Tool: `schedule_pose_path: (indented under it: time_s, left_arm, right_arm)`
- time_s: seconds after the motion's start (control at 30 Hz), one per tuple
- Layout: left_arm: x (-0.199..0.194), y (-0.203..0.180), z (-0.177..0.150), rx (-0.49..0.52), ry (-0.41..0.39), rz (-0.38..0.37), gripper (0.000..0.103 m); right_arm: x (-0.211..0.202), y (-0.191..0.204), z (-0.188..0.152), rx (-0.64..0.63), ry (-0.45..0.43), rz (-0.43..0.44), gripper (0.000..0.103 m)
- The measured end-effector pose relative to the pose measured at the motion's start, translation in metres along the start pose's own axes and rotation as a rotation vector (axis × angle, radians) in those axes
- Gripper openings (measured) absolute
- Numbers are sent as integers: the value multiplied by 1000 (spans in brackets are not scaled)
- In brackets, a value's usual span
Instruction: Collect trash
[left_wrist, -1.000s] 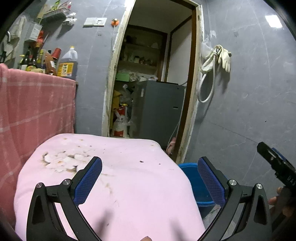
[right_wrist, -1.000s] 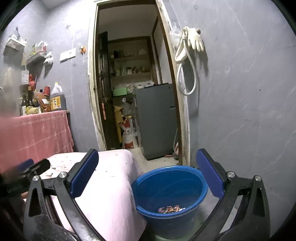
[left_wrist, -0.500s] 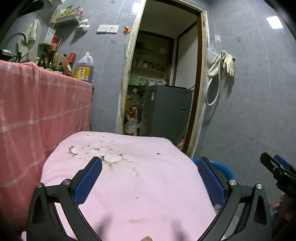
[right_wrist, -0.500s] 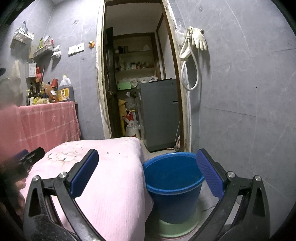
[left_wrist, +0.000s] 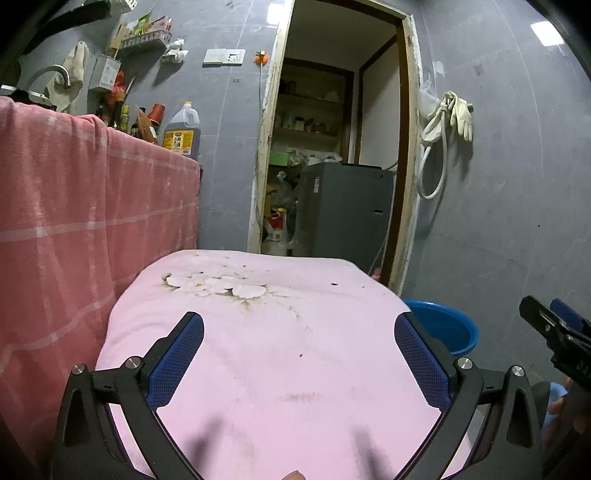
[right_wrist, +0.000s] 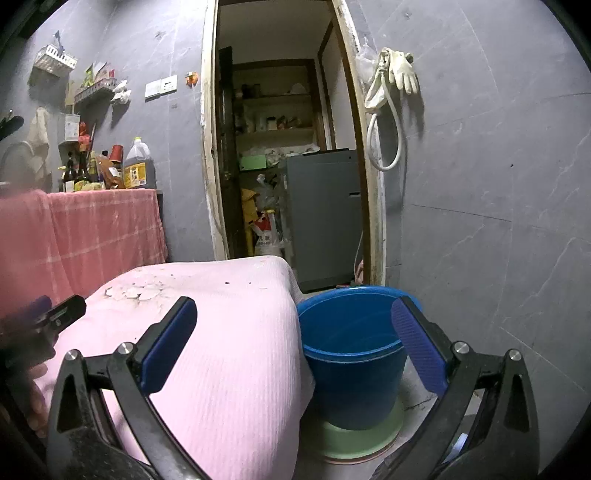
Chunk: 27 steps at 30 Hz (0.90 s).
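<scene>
A low table under a stained pink cloth (left_wrist: 280, 350) fills the lower middle of the left wrist view. Tiny dark crumbs (left_wrist: 334, 284) dot the cloth near its far edge. My left gripper (left_wrist: 299, 350) hovers above the cloth, open and empty. A blue bucket (right_wrist: 351, 354) stands on the floor just right of the table, on a green lid (right_wrist: 354, 439); its bottom is hidden from here. My right gripper (right_wrist: 295, 339) is open and empty, straddling the table's edge and the bucket. The bucket rim (left_wrist: 447, 325) also shows past the cloth's right corner.
A counter draped in a red checked cloth (left_wrist: 81, 221) stands left, with bottles and an oil jug (left_wrist: 181, 129) on top. An open doorway (left_wrist: 332, 147) leads to a storeroom with a grey fridge (right_wrist: 321, 218). Rubber gloves and a hose (right_wrist: 391, 96) hang on the grey wall.
Both grippers have drawn back and lowered; the bucket's inside with its scraps is no longer visible, and more of the pink cloth and red counter shows.
</scene>
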<state>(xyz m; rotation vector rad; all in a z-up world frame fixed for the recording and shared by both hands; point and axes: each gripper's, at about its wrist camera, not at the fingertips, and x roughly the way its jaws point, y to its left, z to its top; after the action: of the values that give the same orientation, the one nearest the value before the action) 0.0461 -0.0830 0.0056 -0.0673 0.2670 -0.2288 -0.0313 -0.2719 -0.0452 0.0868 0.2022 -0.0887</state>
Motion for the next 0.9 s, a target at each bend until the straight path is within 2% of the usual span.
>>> schedule_pose_path:
  time_s: [0.6, 0.9]
  left_arm:
    - [-8, 10, -25, 16, -5, 24, 101]
    - [-6, 15, -29, 3, 11, 36, 101]
  right_arm:
    - [0, 7, -22, 3, 13, 16, 103]
    - [8, 15, -30, -17, 55, 20, 103]
